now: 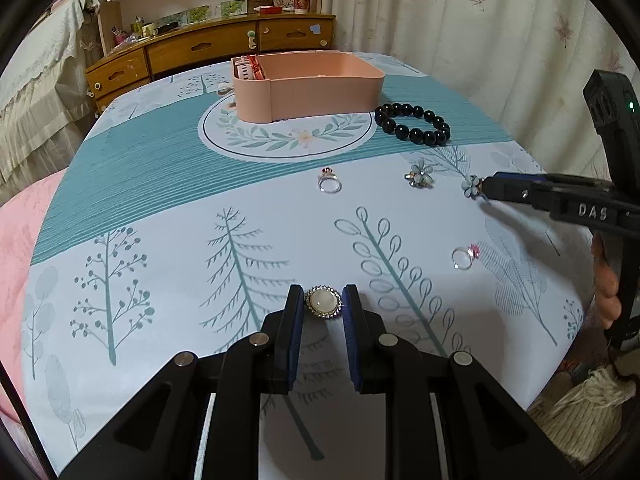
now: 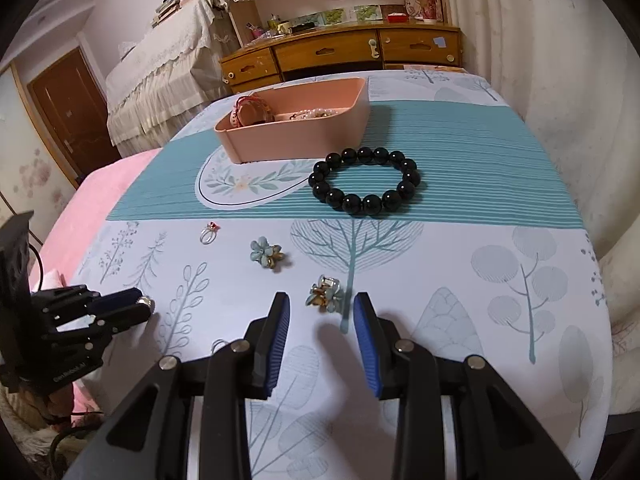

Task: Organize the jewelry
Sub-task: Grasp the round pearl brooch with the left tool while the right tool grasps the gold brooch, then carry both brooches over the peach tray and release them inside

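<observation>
My left gripper (image 1: 323, 300) has its fingers on both sides of a round white-stone brooch (image 1: 323, 302) that lies on the table; the pads touch or nearly touch it. In the right wrist view the left gripper (image 2: 138, 304) shows at the left. My right gripper (image 2: 321, 306) is open, with a blue flower earring (image 2: 324, 293) on the cloth just ahead of its tips. In the left wrist view the right gripper (image 1: 482, 187) reaches that earring (image 1: 471, 186). The pink jewelry box (image 1: 308, 86) stands at the back and holds some pieces.
A black bead bracelet (image 2: 364, 181) lies right of the box. A second flower earring (image 2: 266, 254), a ring with a red stone (image 2: 210, 233) and a clear ring with a pink stone (image 1: 465, 257) lie on the tree-print cloth. A wooden dresser (image 1: 208, 46) stands behind.
</observation>
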Demonstrator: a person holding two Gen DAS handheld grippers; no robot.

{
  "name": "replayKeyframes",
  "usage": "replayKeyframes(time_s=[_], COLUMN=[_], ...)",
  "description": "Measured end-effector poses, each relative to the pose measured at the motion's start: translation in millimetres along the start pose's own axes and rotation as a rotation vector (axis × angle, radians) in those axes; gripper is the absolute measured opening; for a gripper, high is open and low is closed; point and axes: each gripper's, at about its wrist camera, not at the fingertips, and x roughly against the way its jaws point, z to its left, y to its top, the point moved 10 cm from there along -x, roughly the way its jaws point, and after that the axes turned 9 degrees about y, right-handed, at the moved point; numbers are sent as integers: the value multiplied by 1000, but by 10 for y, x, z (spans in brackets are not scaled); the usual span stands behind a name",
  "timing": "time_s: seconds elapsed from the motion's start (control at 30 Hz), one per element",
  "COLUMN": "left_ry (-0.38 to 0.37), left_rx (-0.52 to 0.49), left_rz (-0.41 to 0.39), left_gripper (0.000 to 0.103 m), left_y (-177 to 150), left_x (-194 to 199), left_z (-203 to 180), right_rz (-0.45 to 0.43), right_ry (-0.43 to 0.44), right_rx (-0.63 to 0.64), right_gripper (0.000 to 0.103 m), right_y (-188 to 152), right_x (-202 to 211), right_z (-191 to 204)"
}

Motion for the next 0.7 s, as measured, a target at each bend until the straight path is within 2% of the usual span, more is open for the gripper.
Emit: replayKeyframes(time_s=[0.27, 0.3, 0.33, 0.37, 0.57, 0.7], left_ry=[-23, -24, -25, -27, -43, -39], left_rx=[29, 31, 33, 36, 47, 53], left_rz=[6, 7, 7, 6, -17, -37], left_gripper=[17, 17, 17, 17, 17, 17], left_y=[108, 119, 126, 134, 221, 396], left_x=[-66, -74, -77, -76, -19, 49], left_z=[-35, -40, -41, -42, -47, -7], right_rz=[24, 28, 29, 29, 31, -3], right_ry=[-53, -79, -102, -114, -93, -82], right_rx=[57, 72, 88, 97, 80, 104], right_gripper=[32, 28, 19, 19, 18, 18], right_y=[-18, -18, -14, -6, 70, 247], right_x=[-129, -140, -148, -152, -158, -85], right_z=[16, 11, 5, 6, 12, 95])
